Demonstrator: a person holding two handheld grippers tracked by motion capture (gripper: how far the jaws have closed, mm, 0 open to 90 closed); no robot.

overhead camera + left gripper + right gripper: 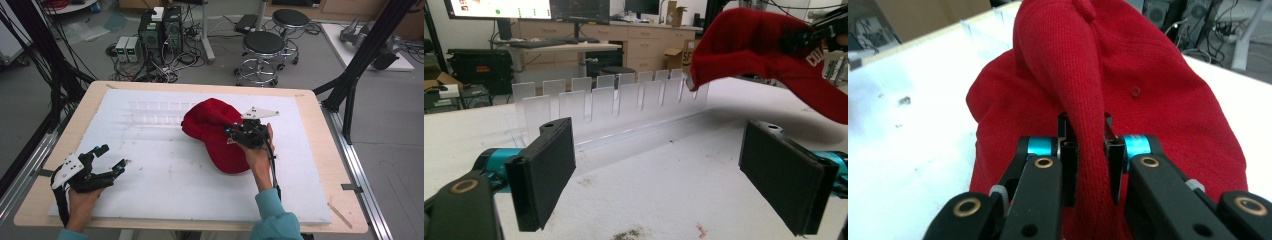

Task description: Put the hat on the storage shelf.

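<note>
Now red cap (215, 131) held pinched by fold of crown fabric, lifted off white surface (150, 165), likely for carrying toward clear slotted rack (609, 102) just behind cap. My right hand-held gripper (1091, 160) clamped together on that fold, brim hanging toward me. My left hand-held gripper (674, 172) well left of cap, jaws wide apart, holding nothing, low over surface.

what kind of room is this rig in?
Most likely a robotics lab or workshop: desktop computer towers with tangled cables on the floor, rolling stools, and monitors on office desks beyond the foam-topped table.
</note>
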